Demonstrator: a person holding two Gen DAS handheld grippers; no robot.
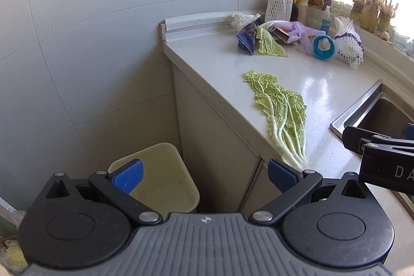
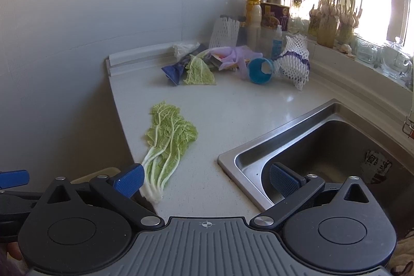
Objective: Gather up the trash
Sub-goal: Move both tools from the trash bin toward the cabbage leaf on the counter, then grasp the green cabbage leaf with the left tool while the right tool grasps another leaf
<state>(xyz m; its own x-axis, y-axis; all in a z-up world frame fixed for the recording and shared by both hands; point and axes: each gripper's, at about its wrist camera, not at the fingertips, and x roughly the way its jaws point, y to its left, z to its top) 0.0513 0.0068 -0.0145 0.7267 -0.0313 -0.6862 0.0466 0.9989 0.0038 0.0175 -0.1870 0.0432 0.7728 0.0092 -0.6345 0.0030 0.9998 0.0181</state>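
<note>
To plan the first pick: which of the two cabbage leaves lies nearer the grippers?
The long flat leaf alone at the counter edge; the smaller leaf lies back in the rubbish pile by the wall.

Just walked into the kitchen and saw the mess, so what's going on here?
A person holds two grippers, both open and empty. The left gripper hangs above a cream bin beside the counter; the right gripper hovers near the sink. A cabbage leaf lies at the counter's edge, with more litter piled further back. Nothing shows in the bin yet.
</note>
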